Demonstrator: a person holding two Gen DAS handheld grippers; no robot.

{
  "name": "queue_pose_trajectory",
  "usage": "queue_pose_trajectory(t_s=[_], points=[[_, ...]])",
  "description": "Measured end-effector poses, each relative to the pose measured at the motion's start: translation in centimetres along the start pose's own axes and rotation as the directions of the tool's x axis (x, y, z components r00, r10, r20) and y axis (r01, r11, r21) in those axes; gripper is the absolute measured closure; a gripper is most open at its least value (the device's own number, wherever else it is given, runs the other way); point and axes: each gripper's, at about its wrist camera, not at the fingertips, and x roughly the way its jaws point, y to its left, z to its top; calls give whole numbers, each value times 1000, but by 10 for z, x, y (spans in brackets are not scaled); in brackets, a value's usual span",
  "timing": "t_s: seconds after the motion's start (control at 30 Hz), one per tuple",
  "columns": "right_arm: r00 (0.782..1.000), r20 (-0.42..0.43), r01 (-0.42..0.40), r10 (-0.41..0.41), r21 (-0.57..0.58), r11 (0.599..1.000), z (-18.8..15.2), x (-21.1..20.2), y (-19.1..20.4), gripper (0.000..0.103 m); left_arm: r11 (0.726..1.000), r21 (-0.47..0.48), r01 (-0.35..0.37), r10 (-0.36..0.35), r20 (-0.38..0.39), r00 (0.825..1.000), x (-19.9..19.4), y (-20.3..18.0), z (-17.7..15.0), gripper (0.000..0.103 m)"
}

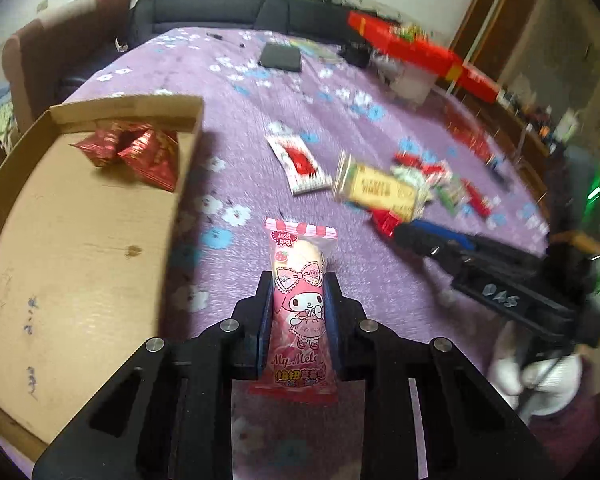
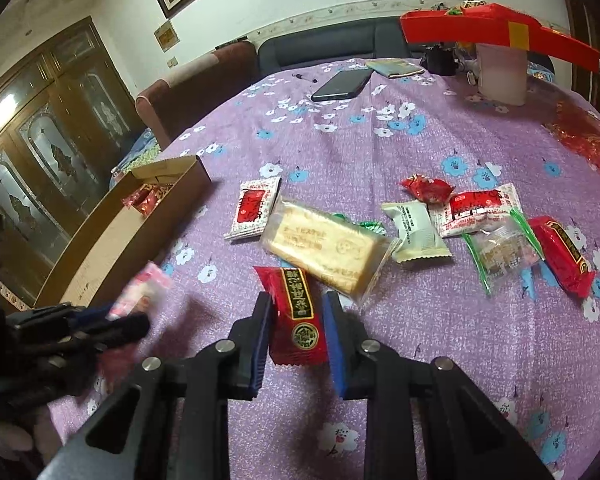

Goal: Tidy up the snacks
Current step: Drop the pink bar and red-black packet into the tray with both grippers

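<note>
Left gripper [image 1: 298,308] clamped on pink snack pack [image 1: 300,308], just off the cardboard box [image 1: 80,240]'s right wall. Right gripper [image 2: 296,320] pinches red packet [image 2: 296,320] near table's front edge. Box holds approx 2 red packs [image 1: 134,154] at its far end; rest of pile [image 2: 440,224] mid-table still unsorted. Box's near end cut off.

"My Melody" on pink snack packet [image 1: 300,312]

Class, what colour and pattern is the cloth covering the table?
The tablecloth is purple with white and blue flowers, shown best in the right wrist view.
</note>
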Motion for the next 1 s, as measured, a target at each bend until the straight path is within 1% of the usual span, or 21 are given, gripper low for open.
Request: queue_pose_trajectory(t_s=[0.13, 0.23, 0.33, 0.43, 0.57, 0.7, 0.87, 1.0], points=[[1000, 6, -9, 8, 30, 1000, -1, -3, -2, 76, 998, -52, 46, -43, 52, 998, -33, 23, 6, 80], [999, 8, -54, 54, 80, 995, 0, -10, -3, 76, 993, -105, 58, -49, 83, 995, -55, 54, 15, 80], [994, 21, -106, 105, 99, 989, 7, -20, 7, 76, 988, -149, 39, -24, 101, 995, -68, 83, 23, 80], [987, 18, -162, 161, 81, 983, 21, -25, 30, 76, 985, -175, -2, 22, 110, 994, -75, 110, 30, 80], [977, -9, -212, 213, 39, 977, 41, -19, 70, 76, 974, -227, -17, 37, 81, 996, -65, 145, 42, 80], [968, -61, -244, 243, -1, 970, 54, 3, 111, 76, 969, -242, -50, 64, 53, 997, -49, 165, 53, 80], [959, -146, -249, 244, -19, 968, 61, 52, 152, 76, 964, -258, -68, 76, 18, 997, -25, 186, 69, 80], [956, -193, -233, 222, -32, 972, 63, 88, 169, 76, 962, -259, -86, 91, 7, 996, -13, 195, 79, 80]])
